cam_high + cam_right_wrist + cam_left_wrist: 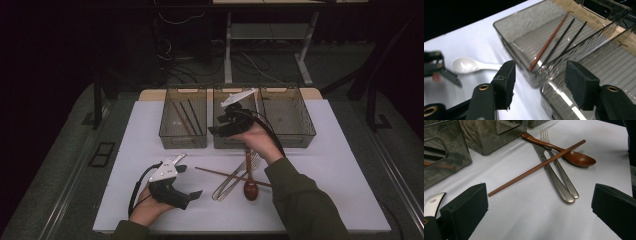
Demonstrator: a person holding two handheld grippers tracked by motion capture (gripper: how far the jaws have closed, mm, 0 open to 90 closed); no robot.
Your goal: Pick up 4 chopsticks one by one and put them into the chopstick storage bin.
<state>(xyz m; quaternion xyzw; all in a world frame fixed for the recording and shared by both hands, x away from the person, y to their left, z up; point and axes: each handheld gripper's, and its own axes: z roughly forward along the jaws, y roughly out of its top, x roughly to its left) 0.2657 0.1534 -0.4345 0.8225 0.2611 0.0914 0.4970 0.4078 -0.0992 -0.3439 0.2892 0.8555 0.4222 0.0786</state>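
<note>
So the right gripper (226,121) is hanging over the near edge of the middle bin (235,141), jaws open with nothing between them. Left bin (524,32) next to it has one brown chopstick (549,41) and two black ones (564,40) lying inside. Down on the white bench (325,170) there's a brown chopstick (536,167) crossed over a fork (554,170) and wooden spoon (576,158). Left gripper (182,181) sits near them, jaws wide open and empty, with a white spoon (467,65) beside it

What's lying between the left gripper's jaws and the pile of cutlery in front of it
Nothing but bare white table. In the left gripper view, the left gripper stands open, short of the brown chopstick, fork and wooden spoon.
</note>
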